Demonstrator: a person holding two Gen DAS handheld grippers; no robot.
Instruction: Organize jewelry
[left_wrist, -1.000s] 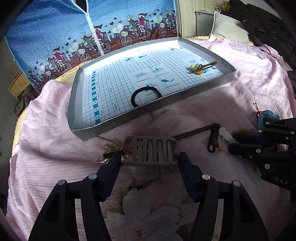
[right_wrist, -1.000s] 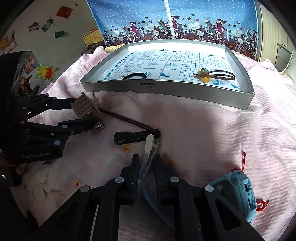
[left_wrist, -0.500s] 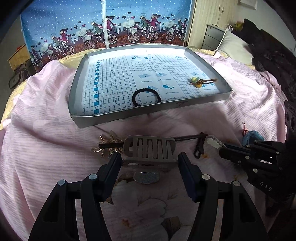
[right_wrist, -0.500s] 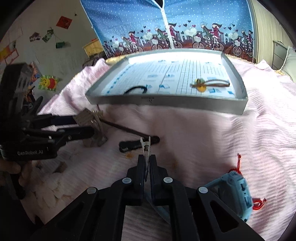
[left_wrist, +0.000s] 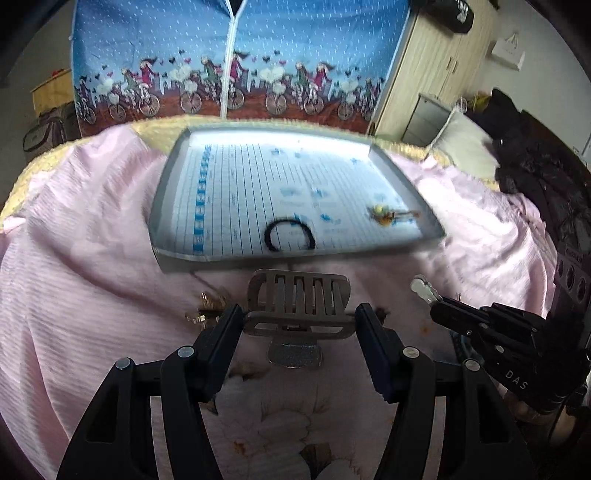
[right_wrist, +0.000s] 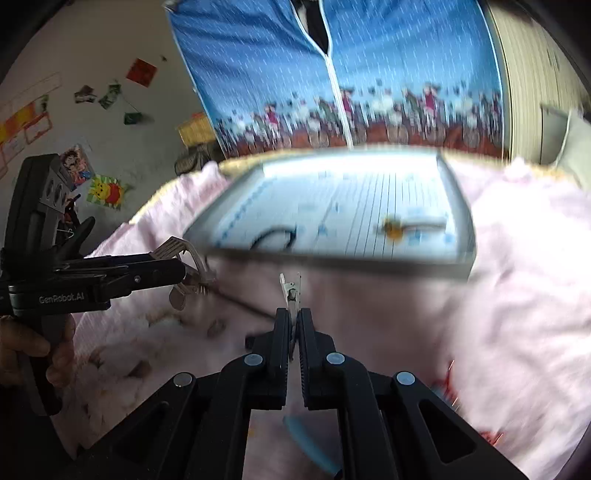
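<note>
grey slatted clip (left_wrist: 298, 309) clamped between left gripper (left_wrist: 299, 325) fingers (left_wrist: 227, 325).

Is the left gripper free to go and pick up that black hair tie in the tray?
Probably not yet. The left gripper is already shut on a grey hair claw. The hair tie lies unobstructed in the tray just ahead, so the path looks clear once the claw is released.

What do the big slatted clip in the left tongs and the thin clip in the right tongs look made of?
The slatted hair clip looks like matte taupe plastic, possibly coated metal: flat, dull moulded bars with no glint. The thin clip looks like pale, smooth metal, with a sprung hinge and slim blades, though motion blur leaves this uncertain.
</note>
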